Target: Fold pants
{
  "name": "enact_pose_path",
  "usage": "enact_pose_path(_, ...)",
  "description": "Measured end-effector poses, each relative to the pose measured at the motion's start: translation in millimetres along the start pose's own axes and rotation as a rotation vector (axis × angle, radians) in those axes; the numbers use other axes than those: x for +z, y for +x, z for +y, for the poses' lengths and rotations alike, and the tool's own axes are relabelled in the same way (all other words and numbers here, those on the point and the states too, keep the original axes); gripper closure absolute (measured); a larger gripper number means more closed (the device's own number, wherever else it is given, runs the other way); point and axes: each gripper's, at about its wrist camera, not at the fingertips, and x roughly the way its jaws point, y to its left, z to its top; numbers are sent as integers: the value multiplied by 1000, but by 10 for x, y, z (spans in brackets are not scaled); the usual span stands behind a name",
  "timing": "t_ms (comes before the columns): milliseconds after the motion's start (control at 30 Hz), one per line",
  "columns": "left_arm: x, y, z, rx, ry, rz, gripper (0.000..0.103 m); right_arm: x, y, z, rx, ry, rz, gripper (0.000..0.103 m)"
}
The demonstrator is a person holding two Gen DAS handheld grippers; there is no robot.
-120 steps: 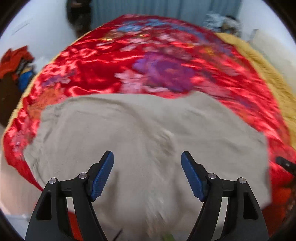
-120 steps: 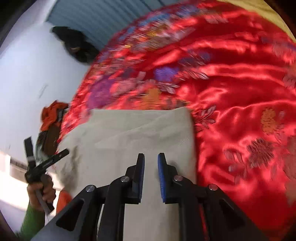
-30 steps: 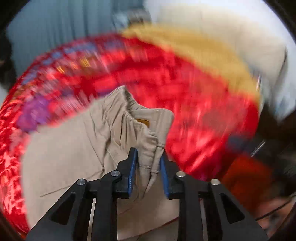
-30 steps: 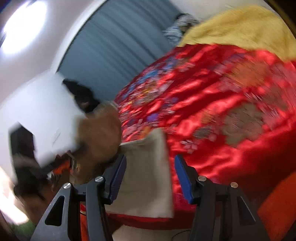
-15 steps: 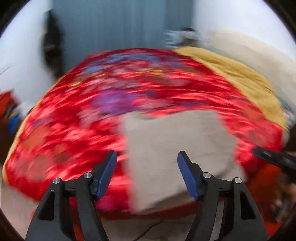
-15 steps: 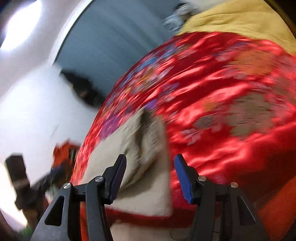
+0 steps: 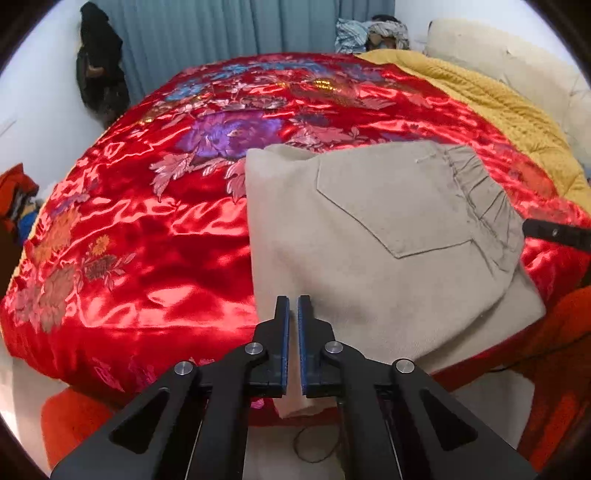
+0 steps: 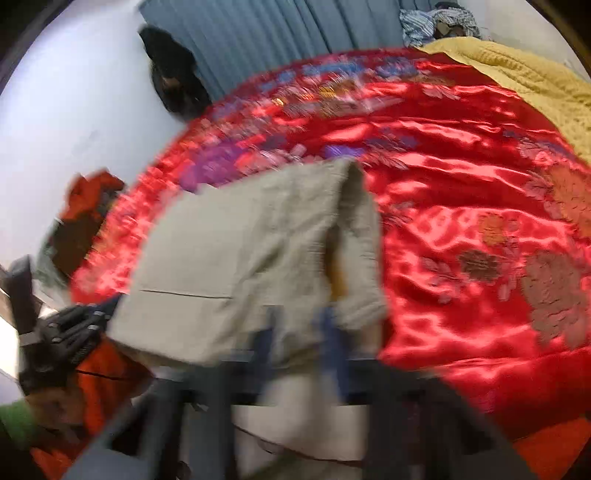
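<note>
The beige pants point(image 7: 384, 236) lie folded into a compact rectangle on the near edge of the red satin bed cover point(image 7: 147, 229), back pocket and elastic waistband facing up. My left gripper point(image 7: 291, 306) is shut and empty, just over the fold's near left edge. In the right wrist view the pants point(image 8: 236, 251) sit in front of my right gripper point(image 8: 299, 325), which is motion-blurred; its jaws look partly apart at the pants' near edge. The right gripper's tip point(image 7: 554, 233) shows at the right of the left wrist view.
A yellow blanket point(image 7: 498, 107) and a cream pillow point(image 7: 509, 62) lie at the far right of the bed. Blue curtains point(image 7: 221, 33) and a dark hanging garment point(image 7: 99, 70) are behind. Orange clothes point(image 7: 14, 195) are piled at left.
The left gripper released the waistband after carrying it over, opened, then closed empty by the fold. The pants went from spread out to a compact fold. The right gripper swung down toward the pants.
</note>
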Motion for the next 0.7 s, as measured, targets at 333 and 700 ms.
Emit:
enact_pose_path(333, -51, 89, -62, -24, 11, 29, 101, 194, -109, 122, 44, -232, 17, 49)
enact_pose_path(700, -9, -17, -210, -52, 49, 8, 98, 334, -163, 242, -34, -370, 29, 95)
